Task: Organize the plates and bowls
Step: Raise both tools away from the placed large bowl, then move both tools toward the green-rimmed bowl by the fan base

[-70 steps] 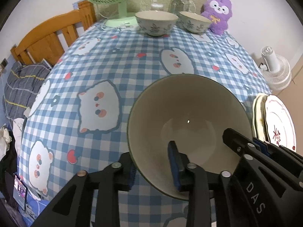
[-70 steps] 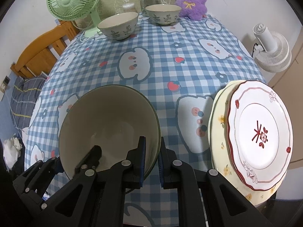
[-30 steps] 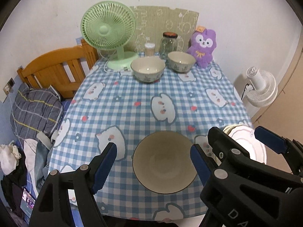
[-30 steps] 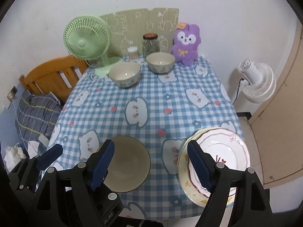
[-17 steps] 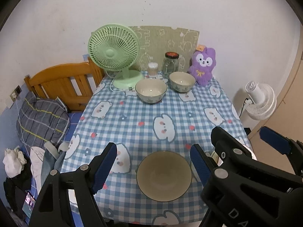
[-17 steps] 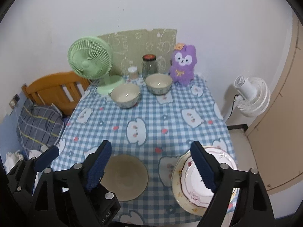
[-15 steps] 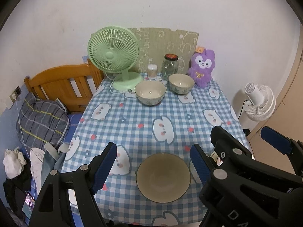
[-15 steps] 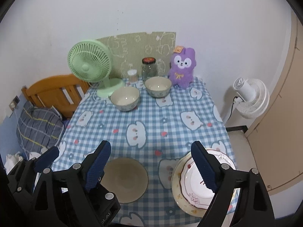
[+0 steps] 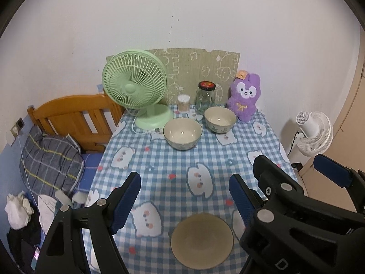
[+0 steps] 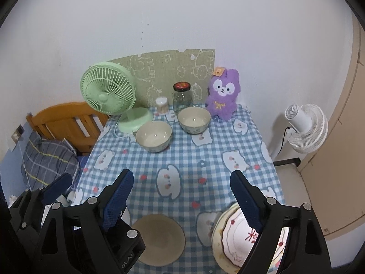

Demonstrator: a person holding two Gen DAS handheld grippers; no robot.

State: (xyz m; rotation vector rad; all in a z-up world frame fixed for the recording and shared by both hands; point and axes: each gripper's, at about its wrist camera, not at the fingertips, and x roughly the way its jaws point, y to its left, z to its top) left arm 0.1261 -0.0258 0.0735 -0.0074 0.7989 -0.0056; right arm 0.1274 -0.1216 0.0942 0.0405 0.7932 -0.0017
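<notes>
A plain beige bowl (image 9: pixel 202 241) sits on the checked tablecloth near the front edge; it also shows in the right wrist view (image 10: pixel 158 239). Two patterned bowls stand apart at the back: one left (image 9: pixel 182 133) (image 10: pixel 154 137), one right (image 9: pixel 219 119) (image 10: pixel 194 117). A stack of two plates (image 10: pixel 237 239) lies at the front right corner, partly hidden by my right finger. My left gripper (image 9: pixel 184 197) and right gripper (image 10: pixel 181 193) are both open, empty, and held high above the table's front.
At the table's back stand a green desk fan (image 9: pixel 134 86), a glass jar (image 9: pixel 206 97), a small cup of sticks (image 9: pixel 183 102) and a purple plush (image 9: pixel 245 97). A wooden bed (image 9: pixel 73 116) is left; a white floor fan (image 9: pixel 313 132) is right.
Both grippers let go of the beige bowl, opened wide and rose up and back from the table. The bowl stays at the front edge.
</notes>
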